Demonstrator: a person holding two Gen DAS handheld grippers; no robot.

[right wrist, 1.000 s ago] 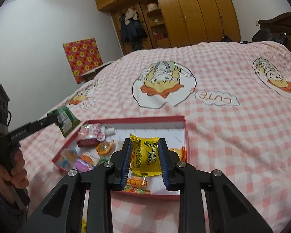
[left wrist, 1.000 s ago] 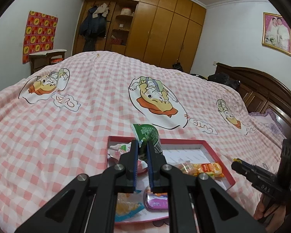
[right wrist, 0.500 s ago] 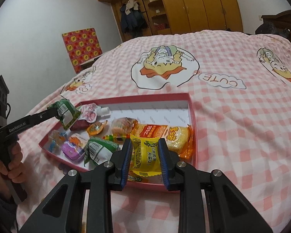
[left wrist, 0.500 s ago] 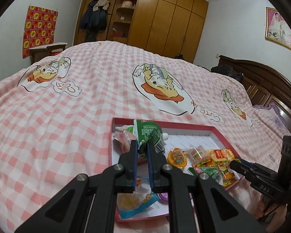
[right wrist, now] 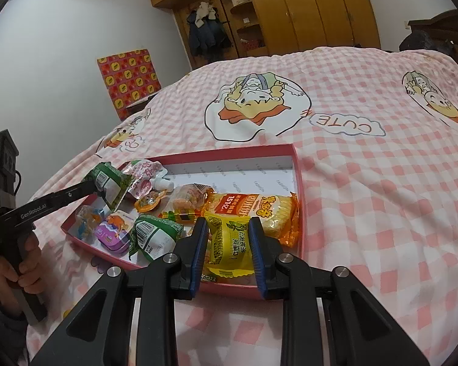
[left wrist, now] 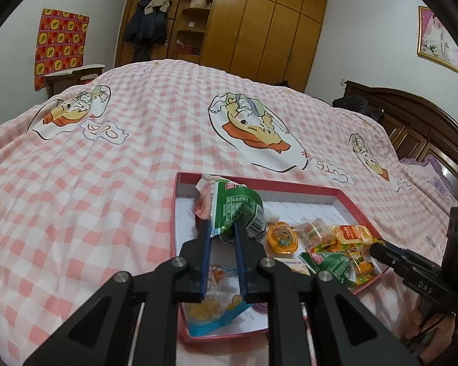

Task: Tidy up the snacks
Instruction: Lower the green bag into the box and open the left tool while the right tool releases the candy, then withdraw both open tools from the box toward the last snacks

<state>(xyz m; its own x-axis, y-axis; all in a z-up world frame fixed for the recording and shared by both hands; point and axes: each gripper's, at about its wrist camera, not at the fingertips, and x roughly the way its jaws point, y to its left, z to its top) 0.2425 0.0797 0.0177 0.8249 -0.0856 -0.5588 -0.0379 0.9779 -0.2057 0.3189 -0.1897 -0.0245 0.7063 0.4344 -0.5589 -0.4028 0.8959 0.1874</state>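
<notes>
My left gripper (left wrist: 222, 231) jaws are just easing apart, green pkt (left wrist: 239, 210) still btwn pads, over red tray (left wrist: 348, 193). Right gripper (right wrist: 228, 228) is clamping yellow pkt (right wrist: 230, 244) at tray's near edge.

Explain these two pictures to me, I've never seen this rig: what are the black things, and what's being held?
There is no robot here. A person holds a black two-finger gripper in each hand, and each gripper carries a wide-angle camera looking along its fingers. One picture is taken from the left gripper, the other from the right gripper. Each picture also shows the other gripper at its edge. On the bed lies a red tray of snacks. The left gripper holds a green packet over the tray; its jaws have just been opening, with the packet between them. The right gripper is shut on a yellow packet above the tray's near edge.
</notes>
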